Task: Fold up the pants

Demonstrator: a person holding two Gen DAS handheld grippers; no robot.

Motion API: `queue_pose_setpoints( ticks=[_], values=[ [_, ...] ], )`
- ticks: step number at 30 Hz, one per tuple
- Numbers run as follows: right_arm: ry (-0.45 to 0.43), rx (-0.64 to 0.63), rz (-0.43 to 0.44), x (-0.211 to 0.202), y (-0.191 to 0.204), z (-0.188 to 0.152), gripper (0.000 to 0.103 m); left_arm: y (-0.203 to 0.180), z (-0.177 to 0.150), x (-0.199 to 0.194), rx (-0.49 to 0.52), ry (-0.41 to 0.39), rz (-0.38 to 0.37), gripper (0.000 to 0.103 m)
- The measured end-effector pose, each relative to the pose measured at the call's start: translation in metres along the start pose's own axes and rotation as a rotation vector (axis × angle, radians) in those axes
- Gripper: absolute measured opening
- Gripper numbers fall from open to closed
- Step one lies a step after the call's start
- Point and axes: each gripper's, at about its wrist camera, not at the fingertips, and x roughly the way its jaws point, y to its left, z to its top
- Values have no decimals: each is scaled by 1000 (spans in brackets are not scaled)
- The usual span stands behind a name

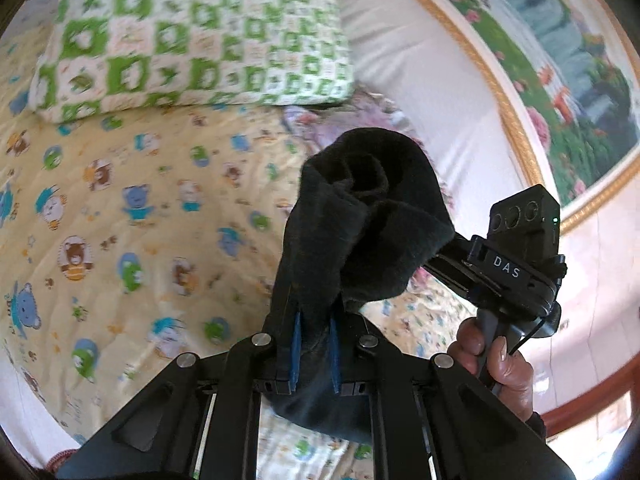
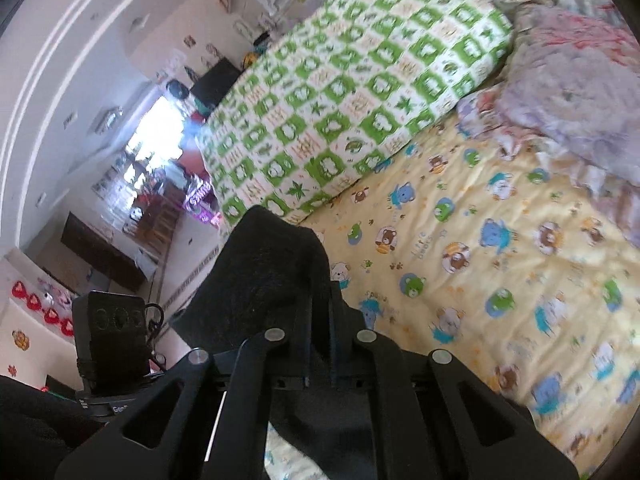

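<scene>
Left gripper (image 1: 316, 344) clamped on black pants (image 1: 360, 216); right gripper (image 2: 320, 344) likewise clamped on pants (image 2: 264, 276), above bed (image 2: 500, 280).

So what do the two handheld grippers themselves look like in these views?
Both are matte black linkage frames with round silver pivot pins. The left gripper has blue pads on its fingers. The right gripper, seen from the left camera, carries a black box with three round lenses, a green light, white "DAS" lettering and a thin black cable.

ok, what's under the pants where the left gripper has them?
Below the black pants, shut in the left gripper, is the yellow bear-print quilt. The bunched cloth hides the gripper's fingertips and the quilt directly beneath.
</scene>
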Motion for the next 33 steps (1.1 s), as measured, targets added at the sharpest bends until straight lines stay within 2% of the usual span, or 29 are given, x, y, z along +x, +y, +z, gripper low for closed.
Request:
queue_pose_setpoints(
  ticks=[7, 20, 26, 33],
  values=[
    [-107, 48, -13, -62, -7, -26, 7, -52, -25, 2, 119, 29, -64, 10],
    [-291, 208, -25, -161, -53, -105, 7, -135, -89, 42, 290, 184, -153, 10],
    [-369, 268, -18, -193, -72, -140, 7, -166, -116, 58, 368, 240, -166, 10],
    [-425, 340, -31, -217, -101, -175, 7, -185, -149, 87, 447, 309, -141, 10]
  ],
)
